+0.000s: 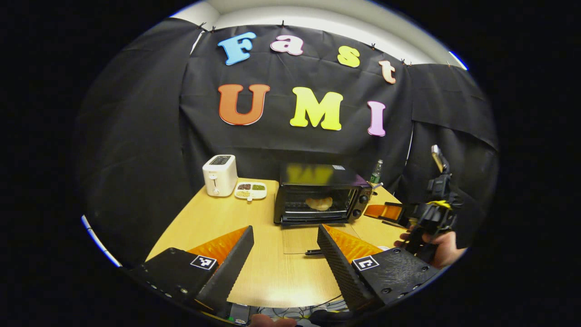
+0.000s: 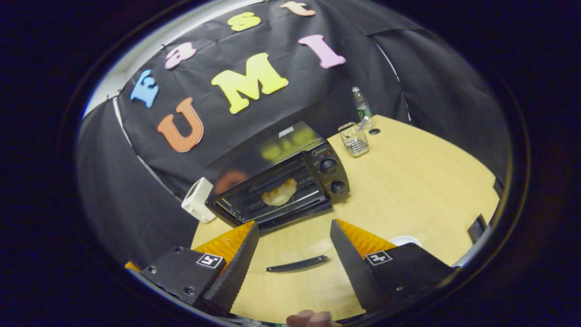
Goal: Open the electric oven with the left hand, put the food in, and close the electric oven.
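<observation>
The black electric oven (image 1: 317, 193) (image 2: 281, 181) stands at the back of the wooden table with its glass door folded down flat. The door handle (image 1: 313, 252) (image 2: 297, 263) lies toward me. A pale piece of food (image 1: 319, 203) (image 2: 279, 192) rests on the rack inside. My left gripper (image 1: 283, 240) is open, hovering in front of the lowered door and holding nothing. In the right gripper view my right gripper (image 2: 295, 231) is open and empty above the door's handle. The left gripper view has it right of the oven (image 1: 386, 211), held by a hand (image 1: 438, 250).
A white toaster (image 1: 219, 175) (image 2: 197, 205) and a white compartment dish (image 1: 250, 190) sit left of the oven. A bottle (image 1: 376, 172) (image 2: 361, 104) and a clear holder (image 2: 355, 140) stand at the back right. A white plate (image 2: 404, 240) lies near the table's front edge.
</observation>
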{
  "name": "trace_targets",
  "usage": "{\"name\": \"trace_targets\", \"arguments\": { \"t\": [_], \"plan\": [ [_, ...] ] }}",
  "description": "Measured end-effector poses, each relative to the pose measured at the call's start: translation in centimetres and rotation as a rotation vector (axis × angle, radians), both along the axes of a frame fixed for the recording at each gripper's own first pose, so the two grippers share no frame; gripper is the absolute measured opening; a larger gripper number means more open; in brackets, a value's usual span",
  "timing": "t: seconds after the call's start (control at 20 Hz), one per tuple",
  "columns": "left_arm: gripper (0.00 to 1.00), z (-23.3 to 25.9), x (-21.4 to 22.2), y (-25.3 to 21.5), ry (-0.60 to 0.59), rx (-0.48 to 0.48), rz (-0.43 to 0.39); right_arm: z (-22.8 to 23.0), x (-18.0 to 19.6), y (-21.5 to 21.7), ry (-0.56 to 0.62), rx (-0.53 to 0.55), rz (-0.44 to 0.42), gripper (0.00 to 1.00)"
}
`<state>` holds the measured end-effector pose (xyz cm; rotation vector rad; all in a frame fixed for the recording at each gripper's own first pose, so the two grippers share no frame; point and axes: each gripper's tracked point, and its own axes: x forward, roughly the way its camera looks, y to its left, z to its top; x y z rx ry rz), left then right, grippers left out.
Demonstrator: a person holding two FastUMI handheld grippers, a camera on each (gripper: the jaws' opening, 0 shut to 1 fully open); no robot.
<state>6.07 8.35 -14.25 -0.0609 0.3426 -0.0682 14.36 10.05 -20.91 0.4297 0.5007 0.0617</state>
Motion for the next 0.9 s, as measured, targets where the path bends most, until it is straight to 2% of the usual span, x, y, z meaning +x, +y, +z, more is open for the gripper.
{"name": "trace_targets", "arguments": {
  "t": [0.2,0.5,0.7,0.75,0.8,0.9],
  "plan": [
    [0.93,-4.2,1.7,-2.5,0.074,-0.05,-0.017,2.4,-4.4,-3.2,-0.035,-0.09,-0.026,0.95],
    [0.93,-11.3,3.4,-6.1,0.154,-0.022,-0.02,4.3,-7.7,-7.7,-0.05,-0.15,-0.096,1.0],
    [0.93,-15.8,4.3,-9.3,0.211,-0.032,-0.031,3.3,-9.5,-9.3,-0.017,-0.226,-0.089,1.0],
    [0.93,-17.1,4.4,-10.1,0.237,-0.034,-0.043,2.8,-10.1,-9.7,-0.001,-0.263,-0.078,0.96],
    [0.93,-18.0,4.8,-10.7,0.244,-0.035,-0.043,2.3,-10.5,-10.1,0.01,-0.297,-0.076,1.0],
    [0.93,-19.5,5.8,-11.2,0.27,-0.035,-0.035,1.7,-11.0,-10.6,0.03,-0.332,-0.07,1.0]
  ]
}}
